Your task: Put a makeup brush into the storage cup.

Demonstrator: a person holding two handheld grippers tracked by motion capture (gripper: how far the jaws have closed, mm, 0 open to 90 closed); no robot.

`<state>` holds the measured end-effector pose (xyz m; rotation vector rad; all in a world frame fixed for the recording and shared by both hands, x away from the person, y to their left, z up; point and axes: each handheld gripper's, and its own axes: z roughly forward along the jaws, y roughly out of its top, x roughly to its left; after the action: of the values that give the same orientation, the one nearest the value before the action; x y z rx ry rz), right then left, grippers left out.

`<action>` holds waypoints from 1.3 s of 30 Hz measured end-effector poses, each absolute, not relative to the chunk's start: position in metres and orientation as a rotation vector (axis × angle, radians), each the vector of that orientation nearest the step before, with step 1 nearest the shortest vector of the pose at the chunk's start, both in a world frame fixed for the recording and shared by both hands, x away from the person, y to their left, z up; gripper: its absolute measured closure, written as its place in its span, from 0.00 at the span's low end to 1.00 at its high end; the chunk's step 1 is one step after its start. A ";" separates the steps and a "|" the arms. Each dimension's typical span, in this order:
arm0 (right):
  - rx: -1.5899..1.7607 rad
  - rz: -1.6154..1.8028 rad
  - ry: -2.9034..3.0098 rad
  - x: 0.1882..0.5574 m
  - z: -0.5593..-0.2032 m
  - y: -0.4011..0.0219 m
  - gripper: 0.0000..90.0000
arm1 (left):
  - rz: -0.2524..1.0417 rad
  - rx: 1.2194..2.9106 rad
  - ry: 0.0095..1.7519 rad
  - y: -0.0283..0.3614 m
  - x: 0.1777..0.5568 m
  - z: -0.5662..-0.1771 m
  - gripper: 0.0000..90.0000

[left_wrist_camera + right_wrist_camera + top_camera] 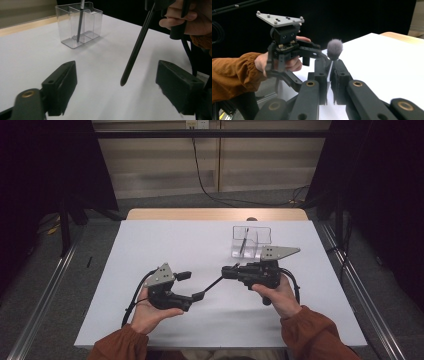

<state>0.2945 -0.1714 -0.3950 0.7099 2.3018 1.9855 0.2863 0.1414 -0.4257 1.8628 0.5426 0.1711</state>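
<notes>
Black makeup brush (pixel 136 47) pinched in right gripper (pixel 226 271), handle slanting down-left twd spread, empty left gripper (pixel 192 286), clear organizer (pixel 250 241) just behind right gripper, so right's nearer.

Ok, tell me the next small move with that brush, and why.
Probably swing the right hand-held gripper back toward the clear organizer and stand the brush in it. The right jaws are shut on the brush near its fluffy head, the left hand-held gripper stands open around the handle tip without touching it, and one tool already stands in the organizer.
</notes>
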 end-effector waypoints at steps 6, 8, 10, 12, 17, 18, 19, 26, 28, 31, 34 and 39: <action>0.732 1.955 2.304 0.296 -0.394 -0.176 0.92 | 0.202 1.844 0.585 0.154 0.285 -0.421 0.12; 0.735 1.947 2.307 0.296 -0.394 -0.178 0.92 | 0.211 1.841 0.597 0.158 0.284 -0.420 0.09; 0.744 1.937 2.308 0.296 -0.394 -0.179 0.92 | 0.212 1.832 0.609 0.161 0.283 -0.421 0.06; 0.751 1.927 2.305 0.297 -0.394 -0.181 0.92 | 0.236 1.822 0.628 0.165 0.282 -0.421 0.04; 0.764 1.899 2.294 0.297 -0.394 -0.184 0.92 | 0.266 1.802 0.672 0.176 0.281 -0.423 0.04; 0.768 1.894 2.292 0.297 -0.394 -0.185 0.92 | 0.271 1.797 0.677 0.178 0.281 -0.423 0.04; 0.770 1.888 2.293 0.297 -0.394 -0.186 0.92 | 0.280 1.791 0.679 0.179 0.280 -0.423 0.04; 0.786 1.848 2.289 0.296 -0.393 -0.191 0.92 | 0.350 1.758 0.695 0.186 0.276 -0.425 0.03; 0.792 1.842 2.286 0.296 -0.393 -0.193 0.92 | 0.358 1.748 0.714 0.191 0.274 -0.426 0.03; 0.802 1.834 2.273 0.295 -0.392 -0.197 0.92 | 0.377 1.721 0.737 0.200 0.272 -0.426 0.03; 0.808 1.827 2.263 0.295 -0.391 -0.199 0.92 | 0.398 1.716 0.746 0.209 0.269 -0.425 0.03; 0.816 1.807 2.262 0.296 -0.391 -0.201 0.92 | 0.437 1.682 0.788 0.225 0.264 -0.425 0.03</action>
<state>0.2956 -0.2014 -0.3910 0.8160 2.2619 1.8075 0.2642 0.2250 -0.4251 1.6817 0.7882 0.4372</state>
